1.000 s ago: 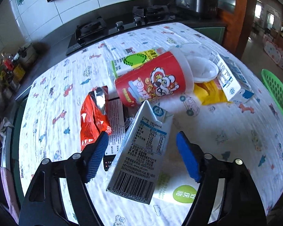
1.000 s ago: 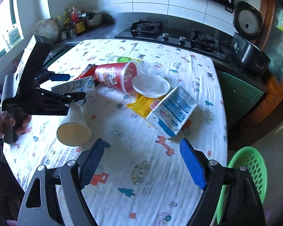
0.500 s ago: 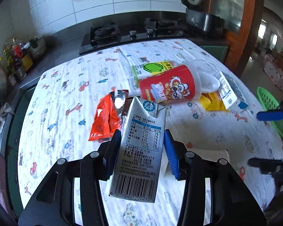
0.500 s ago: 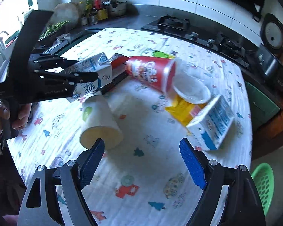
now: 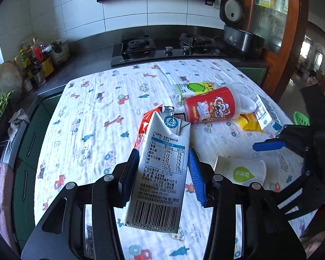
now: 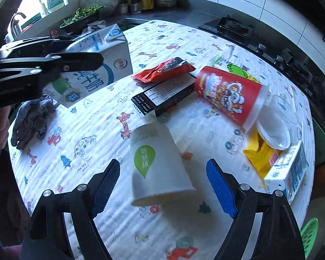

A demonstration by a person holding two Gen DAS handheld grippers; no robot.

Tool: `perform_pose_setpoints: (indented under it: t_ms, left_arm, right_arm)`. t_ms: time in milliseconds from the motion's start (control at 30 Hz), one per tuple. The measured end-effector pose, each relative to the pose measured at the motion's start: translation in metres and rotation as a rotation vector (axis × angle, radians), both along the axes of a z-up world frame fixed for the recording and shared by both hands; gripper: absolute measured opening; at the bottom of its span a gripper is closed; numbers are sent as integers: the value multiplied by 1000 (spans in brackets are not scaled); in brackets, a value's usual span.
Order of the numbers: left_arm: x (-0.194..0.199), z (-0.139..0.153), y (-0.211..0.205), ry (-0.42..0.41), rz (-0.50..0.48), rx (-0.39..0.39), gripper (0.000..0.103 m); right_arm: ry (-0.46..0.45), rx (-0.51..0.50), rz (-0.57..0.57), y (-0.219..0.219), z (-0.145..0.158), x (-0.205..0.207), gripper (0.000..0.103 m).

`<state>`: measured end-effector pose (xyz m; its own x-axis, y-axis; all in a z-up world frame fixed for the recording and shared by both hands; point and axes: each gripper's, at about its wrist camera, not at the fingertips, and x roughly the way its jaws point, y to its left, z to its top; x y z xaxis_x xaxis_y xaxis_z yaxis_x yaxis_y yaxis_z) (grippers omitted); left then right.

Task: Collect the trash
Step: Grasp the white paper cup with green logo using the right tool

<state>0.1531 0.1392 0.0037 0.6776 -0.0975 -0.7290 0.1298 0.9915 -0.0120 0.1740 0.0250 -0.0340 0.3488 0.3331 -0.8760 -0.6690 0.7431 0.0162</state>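
The left gripper [image 5: 163, 173] is closed on a small milk carton [image 5: 160, 169], its blue pads pressing the two narrow sides, and the carton hangs clear above the printed tablecloth [image 5: 93, 117]; I judge that this step is the carrying away of the first piece of trash. The right gripper [image 6: 162, 186] is open, with nothing held, and a paper cup [image 6: 158, 164] lies on its side between its jaws without touching them. The next move, I think, calls for lowering the right gripper and closing gently on the cup wall, because thin paper crushes easily, and for bringing the carton to the green basket [image 6: 309, 231], which shows at about 4 o'clock beyond the table edge. On the table I count one paper cup, one red snack tube [image 6: 229, 95] at 1 o'clock from the cup, one red wrapper [image 6: 162, 70] and one dark flat box [image 6: 164, 95] at 12 o'clock, one yellow wrapper [image 6: 260, 151], one clear lid [image 6: 273, 134] and one second carton [image 6: 292, 171] at 3 o'clock, one green-labelled package [image 5: 195, 87] behind the tube, and one grey glove [image 6: 30, 119] at 9 o'clock.
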Motion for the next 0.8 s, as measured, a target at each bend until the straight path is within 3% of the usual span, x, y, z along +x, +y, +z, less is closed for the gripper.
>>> perform_pose_setpoints:
  t_ms: [167, 400, 800]
  left_arm:
    - [-4, -3, 9, 2, 11, -13, 46]
    - [-5, -6, 8, 5, 7, -14, 46]
    - [-9, -4, -25, -3, -51, -37, 46]
  right_arm:
    - [8, -37, 2, 10, -15, 8, 79]
    - [22, -58, 6, 9, -25, 7, 62]
    - [-12, -29, -77, -41, -5, -11, 61]
